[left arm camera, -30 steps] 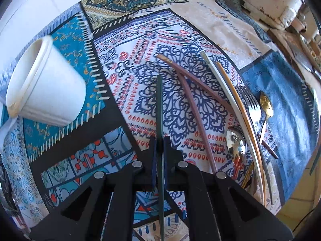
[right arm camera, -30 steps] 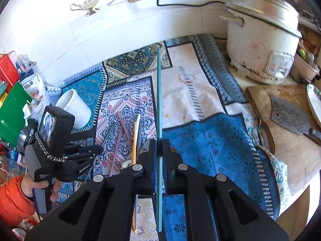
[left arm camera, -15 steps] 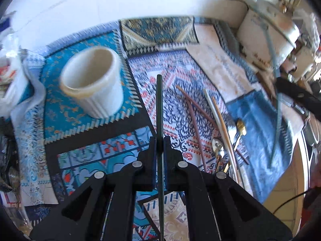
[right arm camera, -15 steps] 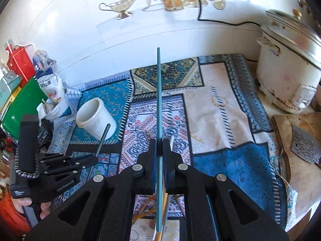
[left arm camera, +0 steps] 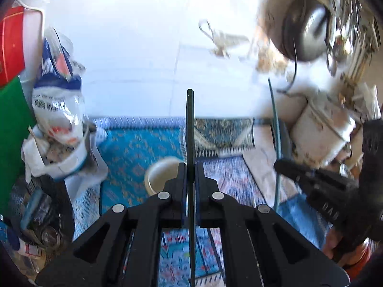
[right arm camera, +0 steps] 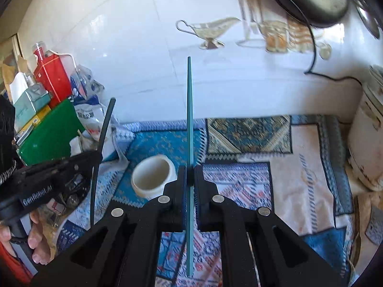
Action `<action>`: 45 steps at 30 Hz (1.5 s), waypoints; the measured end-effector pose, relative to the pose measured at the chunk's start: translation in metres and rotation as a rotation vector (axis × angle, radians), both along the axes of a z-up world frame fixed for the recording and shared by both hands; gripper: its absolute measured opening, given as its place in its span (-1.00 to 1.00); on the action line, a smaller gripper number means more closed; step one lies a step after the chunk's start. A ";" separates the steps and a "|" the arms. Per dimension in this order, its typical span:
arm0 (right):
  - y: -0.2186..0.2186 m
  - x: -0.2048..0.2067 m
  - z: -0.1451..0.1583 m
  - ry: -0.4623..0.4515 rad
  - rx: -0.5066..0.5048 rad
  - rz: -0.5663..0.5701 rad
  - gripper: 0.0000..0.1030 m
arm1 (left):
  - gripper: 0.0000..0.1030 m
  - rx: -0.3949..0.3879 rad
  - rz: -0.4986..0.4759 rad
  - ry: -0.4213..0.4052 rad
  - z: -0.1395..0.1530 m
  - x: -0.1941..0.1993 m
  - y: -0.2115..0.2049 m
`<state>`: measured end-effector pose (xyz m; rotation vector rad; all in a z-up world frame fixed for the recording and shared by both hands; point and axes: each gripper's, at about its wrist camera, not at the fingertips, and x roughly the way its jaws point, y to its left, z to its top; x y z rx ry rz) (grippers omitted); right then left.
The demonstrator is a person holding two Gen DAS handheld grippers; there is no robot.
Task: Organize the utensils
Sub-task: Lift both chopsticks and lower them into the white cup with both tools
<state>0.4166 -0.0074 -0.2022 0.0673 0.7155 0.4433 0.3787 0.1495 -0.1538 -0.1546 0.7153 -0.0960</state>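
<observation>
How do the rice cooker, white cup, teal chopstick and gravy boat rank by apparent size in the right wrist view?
1. Rice cooker, though cut off by the frame edge.
2. White cup.
3. Gravy boat, similar in span to the cup; farther away, so unsure.
4. Teal chopstick: longest, but thinnest, and nearest the camera.

Patterned woven cloth (right arm camera: 299,191), glossy white cup (right arm camera: 153,177), matt black tool (right arm camera: 190,186)

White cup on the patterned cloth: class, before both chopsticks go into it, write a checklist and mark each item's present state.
1. Left gripper shut on the dark chopstick: ok.
2. Right gripper shut on the teal chopstick: ok.
3. White cup upright, mouth open: ok.
4. Cup looks empty: ok.
5. Chopstick lower ends over the cup mouth: not ok.
6. The two sticks clear of each other: ok.
</observation>
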 end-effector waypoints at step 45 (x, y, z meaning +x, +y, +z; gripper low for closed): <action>0.087 0.058 -0.047 0.045 0.015 0.069 -0.89 | -0.91 -0.037 -0.008 -0.034 -0.058 0.076 0.058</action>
